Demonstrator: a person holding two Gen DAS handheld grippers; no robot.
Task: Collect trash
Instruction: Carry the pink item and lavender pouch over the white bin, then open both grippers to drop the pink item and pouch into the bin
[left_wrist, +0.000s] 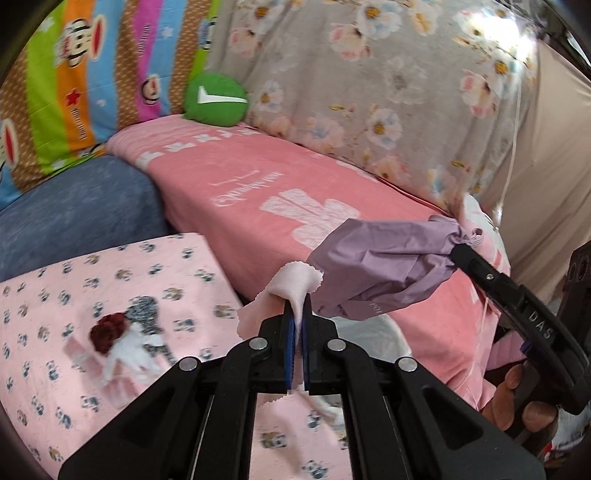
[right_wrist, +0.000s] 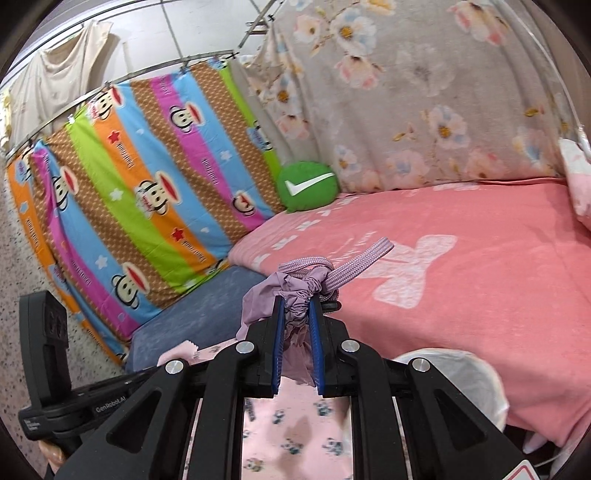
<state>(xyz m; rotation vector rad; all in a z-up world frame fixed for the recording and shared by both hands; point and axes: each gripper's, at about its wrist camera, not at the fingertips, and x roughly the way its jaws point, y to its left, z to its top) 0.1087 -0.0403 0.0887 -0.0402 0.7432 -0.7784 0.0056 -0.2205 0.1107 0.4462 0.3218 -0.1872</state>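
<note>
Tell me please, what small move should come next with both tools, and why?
Probably carry both pieces over to the white bin at the bed's edge. The left tool is already shut on a pale pink cloth scrap, and the right tool is shut on the purple drawstring pouch. Both hang in the air, and neither is above the bin yet.

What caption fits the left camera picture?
Left tool pinches a pale pink cloth; right tool holds a purple pouch.
</note>
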